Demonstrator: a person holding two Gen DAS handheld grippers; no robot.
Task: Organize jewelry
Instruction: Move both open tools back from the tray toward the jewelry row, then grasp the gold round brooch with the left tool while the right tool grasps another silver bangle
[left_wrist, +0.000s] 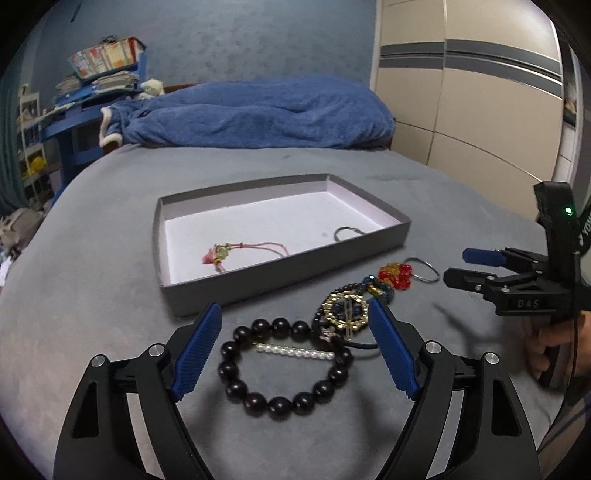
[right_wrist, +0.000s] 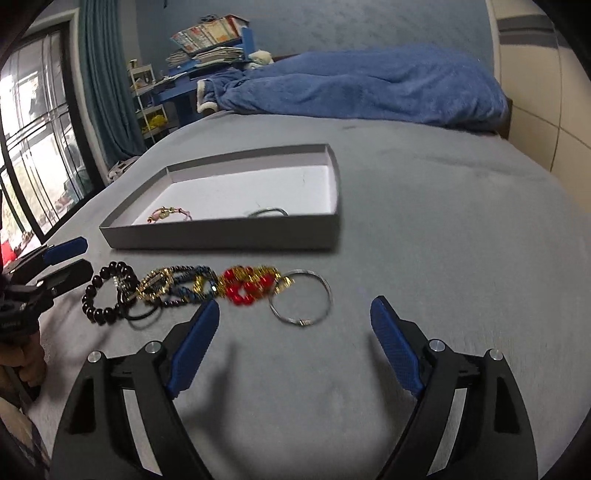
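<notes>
The left hand-held gripper (left_wrist: 295, 321) stands wide open, holding nothing; the black bead bracelet (left_wrist: 284, 365) lies on the grey bed (left_wrist: 92, 295) between its blue pads, untouched. The right hand-held gripper (right_wrist: 291, 317) is spread just as wide and empty, above bare bedcover, with the silver ring bangle (right_wrist: 301, 301) just ahead. The jewelry lies in a row: a gold-and-blue piece (right_wrist: 177, 286), then red beads (right_wrist: 247, 286). The grey tray (left_wrist: 369, 243) behind holds a pink cord charm (left_wrist: 221, 254) and a thin ring (left_wrist: 347, 232), half hidden by the tray wall. The overlapping pieces are blurred and hard to separate.
</notes>
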